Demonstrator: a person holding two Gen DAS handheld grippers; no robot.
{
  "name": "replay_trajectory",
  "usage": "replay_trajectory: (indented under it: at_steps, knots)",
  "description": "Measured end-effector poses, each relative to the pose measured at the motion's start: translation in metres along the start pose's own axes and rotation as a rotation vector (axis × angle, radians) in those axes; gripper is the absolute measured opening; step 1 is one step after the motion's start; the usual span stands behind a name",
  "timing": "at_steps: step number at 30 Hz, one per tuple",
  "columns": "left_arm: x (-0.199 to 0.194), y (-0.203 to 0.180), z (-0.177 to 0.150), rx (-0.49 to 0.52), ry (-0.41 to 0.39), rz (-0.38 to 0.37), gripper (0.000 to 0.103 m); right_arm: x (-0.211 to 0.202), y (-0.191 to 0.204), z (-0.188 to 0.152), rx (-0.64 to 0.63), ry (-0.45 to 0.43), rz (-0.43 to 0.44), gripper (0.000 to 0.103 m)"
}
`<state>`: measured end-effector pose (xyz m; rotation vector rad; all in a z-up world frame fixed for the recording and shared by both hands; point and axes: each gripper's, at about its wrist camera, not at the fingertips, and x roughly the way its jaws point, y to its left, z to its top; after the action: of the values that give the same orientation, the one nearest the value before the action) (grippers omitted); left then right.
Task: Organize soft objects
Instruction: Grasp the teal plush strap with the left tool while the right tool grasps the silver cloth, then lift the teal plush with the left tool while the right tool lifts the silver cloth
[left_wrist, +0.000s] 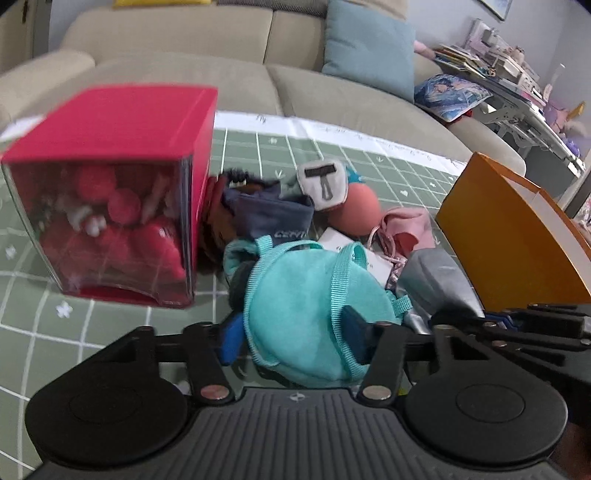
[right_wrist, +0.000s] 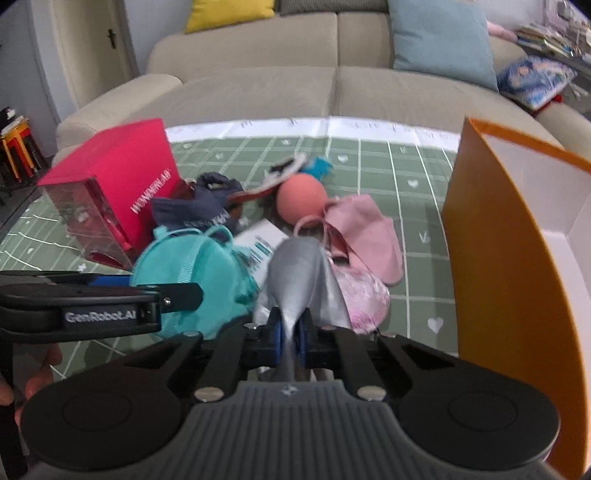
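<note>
Red and clear-fronted, a display box (left_wrist: 107, 192) stands toward the left edge of the green grid mat (left_wrist: 74, 317), with red plush shapes behind its window. Just beside its right wall lie a brown furry toy (left_wrist: 218, 221) and a navy fabric pouch (left_wrist: 269, 216). In front of them sits the teal plush backpack (left_wrist: 306, 302), its straps facing up. The left gripper (left_wrist: 295, 338) has its blue pads on either side of the backpack's lower part; the pads press into the plush, so it grasps the backpack. Behind the backpack rest a grey-and-white soft cube (left_wrist: 325, 182), a salmon ball (left_wrist: 354, 214) touching it, and a white card (left_wrist: 341, 240) partly under the pile.

Right of the backpack lies the silver-grey soft toy (right_wrist: 299, 273), crowded against a pink patterned pouch (right_wrist: 365, 295) and a plain pink fabric piece (right_wrist: 365, 232) with a looped cord. The right gripper (right_wrist: 290, 343) is clenched on the near end of the silver-grey toy, which sticks up between its blue pads. The two grippers sit close together, the left one's arm reaching across the right wrist view.

At the mat's right edge stands an orange box (right_wrist: 491, 258) with a white inside, its tall wall close beside the pink pieces. A beige sofa (right_wrist: 258, 92) with a blue cushion (right_wrist: 443, 40) runs behind the mat's far edge.
</note>
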<state>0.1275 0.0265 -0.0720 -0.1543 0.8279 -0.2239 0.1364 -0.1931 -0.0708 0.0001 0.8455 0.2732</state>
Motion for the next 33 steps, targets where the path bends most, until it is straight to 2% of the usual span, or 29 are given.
replay_trajectory:
  at_steps: [5,11,12,14,18,21,26,29,33]
  knots:
    - [-0.021,-0.003,0.001,0.009,-0.047,0.006,0.039,0.002,0.001,-0.001,-0.003,0.016,-0.013,0.007]
    - [-0.041,-0.014,0.009,0.057,-0.108,0.029,0.029,-0.009,-0.006,0.003,0.038,-0.03,-0.006,0.001]
    - [-0.046,-0.016,0.011,0.068,-0.122,0.032,0.019,-0.012,-0.007,0.004,0.043,-0.039,-0.002,0.001]
    - [-0.053,-0.021,0.014,0.101,-0.14,0.046,0.013,-0.021,-0.009,0.007,0.059,-0.065,0.009,0.0]
    - [-0.057,-0.026,0.014,0.13,-0.137,0.055,0.01,-0.038,-0.01,0.01,0.07,-0.111,0.033,0.0]
    - [-0.056,-0.02,0.012,0.092,-0.124,0.041,0.009,-0.043,-0.007,0.011,0.065,-0.114,0.04,0.0]
    - [-0.072,-0.019,0.016,0.068,-0.182,0.004,0.009,-0.048,0.0,0.01,0.075,-0.111,0.107,0.0]
    - [-0.061,-0.026,0.015,0.111,-0.14,0.009,0.009,-0.037,0.011,0.014,0.069,-0.086,0.152,0.0]
    - [-0.049,-0.017,0.007,0.065,-0.118,0.028,0.01,-0.012,0.025,0.008,0.05,-0.009,0.15,0.0]
